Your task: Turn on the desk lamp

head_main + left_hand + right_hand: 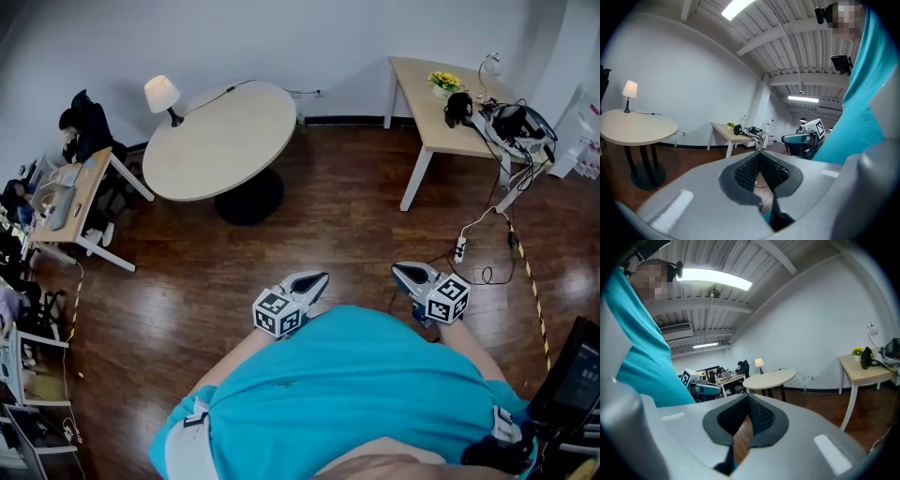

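The desk lamp (162, 94), with a white shade on a thin dark stem, stands at the far left edge of a round beige table (225, 136); a black cord runs from it across the tabletop. I stand well back from it on the wooden floor. My left gripper (314, 279) and right gripper (403, 272) are held close to my body, pointing forward. Both are shut with nothing between the jaws. The lamp (629, 89) shows far off at the left in the left gripper view. The lamp (759, 363) sits small at mid-distance in the right gripper view.
A rectangular desk (422, 112) at the back right carries yellow flowers (444, 81), headphones and tangled cables. A power strip (459, 248) with cords lies on the floor ahead of my right gripper. A person sits at a desk (70, 192) at the left. Striped tape (532, 281) runs along the floor.
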`<state>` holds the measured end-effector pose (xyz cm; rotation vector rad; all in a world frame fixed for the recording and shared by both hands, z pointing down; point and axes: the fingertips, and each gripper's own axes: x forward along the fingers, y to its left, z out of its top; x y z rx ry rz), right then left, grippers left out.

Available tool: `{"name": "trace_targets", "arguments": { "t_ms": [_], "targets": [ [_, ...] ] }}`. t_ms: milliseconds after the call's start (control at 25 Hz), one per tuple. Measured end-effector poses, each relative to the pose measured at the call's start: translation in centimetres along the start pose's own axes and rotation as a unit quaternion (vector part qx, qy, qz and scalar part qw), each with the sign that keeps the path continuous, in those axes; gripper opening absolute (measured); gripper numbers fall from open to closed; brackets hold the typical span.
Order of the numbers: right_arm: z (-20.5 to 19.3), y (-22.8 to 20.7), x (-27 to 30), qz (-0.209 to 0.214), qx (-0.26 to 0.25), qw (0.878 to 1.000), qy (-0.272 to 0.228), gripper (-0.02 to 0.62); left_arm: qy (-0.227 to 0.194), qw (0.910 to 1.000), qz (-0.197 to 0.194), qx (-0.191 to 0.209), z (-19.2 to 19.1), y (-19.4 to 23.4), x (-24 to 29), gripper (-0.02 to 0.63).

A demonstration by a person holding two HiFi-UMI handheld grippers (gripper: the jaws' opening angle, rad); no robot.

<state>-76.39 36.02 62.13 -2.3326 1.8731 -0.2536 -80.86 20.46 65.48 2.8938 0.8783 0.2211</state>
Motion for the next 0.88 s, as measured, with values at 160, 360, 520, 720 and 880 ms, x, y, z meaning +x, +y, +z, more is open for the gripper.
{"name": "trace_targets", "arguments": {
  "t_ms": [160, 360, 520, 720, 880],
  "targets": [
    [-0.5, -0.1, 0.0, 0.011, 0.003, 1.000, 0.001, 0.000, -0.013, 0.9995, 0.023, -0.018, -0.6, 0.5, -0.5, 0.002],
    [-0.5, 0.3, 1.4, 0.020, 0.001, 1.000, 0.004, 0.000, -0.020, 0.9991, 0.022, -0.030, -0.5, 1.8, -0.8, 0.002],
    [-1.0, 0.2, 1.4, 0.021, -0.002, 1.000, 0.011, 0.000, -0.017, 0.9992, 0.012, -0.034, -0.8, 1.5, -0.2, 0.002],
    [-0.9, 0.3, 1.5, 0.018, -0.007, 1.000, 0.018, 0.000, -0.016, 0.9995, 0.007, -0.027, -0.4, 1.6, -0.2, 0.002],
    [-0.5, 0.8, 1.7, 0.020, -0.012, 0.999, 0.023, 0.000, -0.015, 0.9995, 0.006, -0.027, 0.0, 1.7, -0.6, 0.002]
  ]
}}
